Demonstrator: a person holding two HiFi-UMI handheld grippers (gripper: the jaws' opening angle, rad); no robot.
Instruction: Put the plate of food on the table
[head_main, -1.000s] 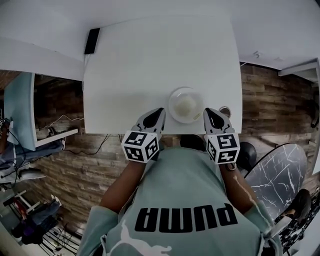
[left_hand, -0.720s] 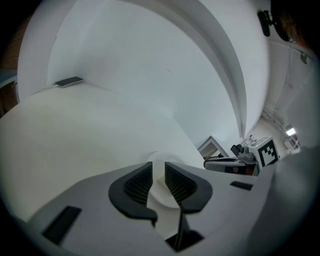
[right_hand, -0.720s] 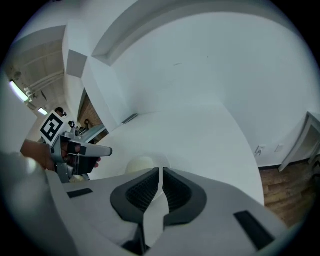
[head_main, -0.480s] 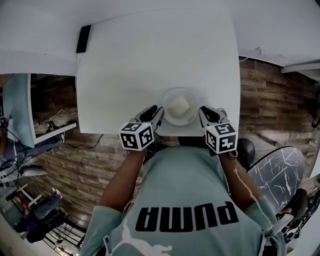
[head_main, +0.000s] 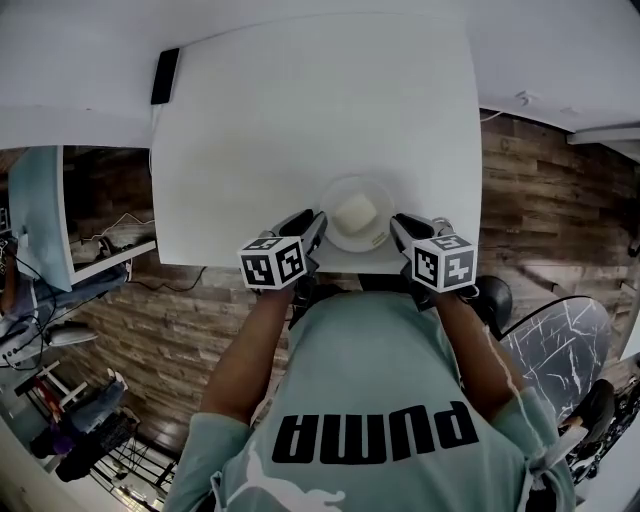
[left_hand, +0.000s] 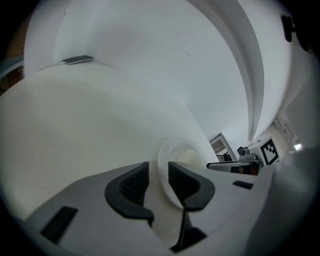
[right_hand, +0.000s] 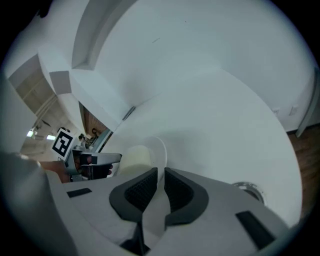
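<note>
A white plate (head_main: 337, 192) with a pale block of food (head_main: 356, 211) rests on the white table (head_main: 300, 110) near its front edge. My left gripper (head_main: 313, 228) is at the plate's left rim. In the left gripper view the plate's rim (left_hand: 162, 162) stands between the jaws of that gripper (left_hand: 159, 176). The jaws are opening, and a gap shows beside the left pad. My right gripper (head_main: 401, 229) is at the plate's right rim. In the right gripper view the pads of the gripper (right_hand: 161, 182) close tightly on the rim (right_hand: 161, 149), with the food (right_hand: 134, 157) behind.
A flat black device (head_main: 165, 76) lies at the table's far left corner. A round metal fitting (right_hand: 248, 189) sits in the tabletop by my right gripper. Wooden floor surrounds the table. A marble-patterned round top (head_main: 550, 340) stands at the right, a light blue board (head_main: 38, 215) at the left.
The plate and both grippers have moved a little farther onto the table from its front edge. Over the last half second they have barely shifted.
</note>
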